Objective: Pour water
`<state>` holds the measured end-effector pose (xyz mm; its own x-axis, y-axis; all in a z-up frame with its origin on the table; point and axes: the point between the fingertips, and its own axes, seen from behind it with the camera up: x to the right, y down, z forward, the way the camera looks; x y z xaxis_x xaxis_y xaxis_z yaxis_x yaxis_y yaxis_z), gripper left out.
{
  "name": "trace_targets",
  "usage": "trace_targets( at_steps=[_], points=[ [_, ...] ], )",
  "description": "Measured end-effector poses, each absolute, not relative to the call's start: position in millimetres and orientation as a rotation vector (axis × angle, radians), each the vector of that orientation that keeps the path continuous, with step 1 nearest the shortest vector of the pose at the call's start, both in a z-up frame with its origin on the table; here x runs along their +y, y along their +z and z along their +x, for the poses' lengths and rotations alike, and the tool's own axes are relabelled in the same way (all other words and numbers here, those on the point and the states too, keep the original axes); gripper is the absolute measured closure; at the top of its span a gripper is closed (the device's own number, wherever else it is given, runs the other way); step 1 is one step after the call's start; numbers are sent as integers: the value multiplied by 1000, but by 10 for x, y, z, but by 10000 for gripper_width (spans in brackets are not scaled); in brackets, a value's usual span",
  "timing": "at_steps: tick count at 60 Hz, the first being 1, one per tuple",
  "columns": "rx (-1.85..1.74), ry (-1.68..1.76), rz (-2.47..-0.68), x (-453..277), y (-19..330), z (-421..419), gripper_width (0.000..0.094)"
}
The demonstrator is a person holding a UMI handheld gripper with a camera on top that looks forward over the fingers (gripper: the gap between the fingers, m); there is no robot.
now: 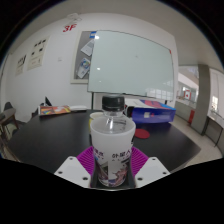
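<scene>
- nearest are the two fingers of the gripper, their white tips showing low at either side, with the magenta pads facing inward.
- a clear plastic water bottle stands upright between the fingers; the pads lie against its left and right sides with no gap to be seen, so the fingers are pinching the bottle around its lower body.
- the bottle has a black cap on top, and a white label with small print and a picture wraps its lower half; its base is hidden by the fingers, so whether it rests on the surface or is lifted cannot be told.
- under and beyond the bottle stretches a dark round table.
- on the table to the right of the bottle, farther back, sits a blue tray-like container with something pale inside; what it holds is too small to tell.
- on the far left of the table lie some flat reddish papers or a booklet.
- behind the table a large whiteboard hangs on the back wall, with posters to its left and a red "3f" sign above them.
- to the far right the room opens onto a bright window area.
</scene>
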<state>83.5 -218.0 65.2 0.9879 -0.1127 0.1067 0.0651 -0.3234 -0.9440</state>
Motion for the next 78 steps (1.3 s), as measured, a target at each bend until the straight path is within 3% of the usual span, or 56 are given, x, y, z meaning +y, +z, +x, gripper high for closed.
trace_targets(
  at_steps=[9,18,30,37,44,62,70,78],
  points=[
    [-7,-407,-1882,-2125,1033,1577,512],
    [-98,-707,-1817,-1807,1686,2409,512],
    [-406,-1149,-1588,-1052,2705,2822,511],
    [-690,-1395,-1398,-531,3074,2595,513],
    [-1027,-1554,-1181,-82,3002,2118,515],
    [-1639,-1691,-792,438,2001,1373,511],
    [-1671,-1645,-804,435,1845,1337,514],
    [-1573,-1559,-885,386,2056,1364,514]
  ],
)
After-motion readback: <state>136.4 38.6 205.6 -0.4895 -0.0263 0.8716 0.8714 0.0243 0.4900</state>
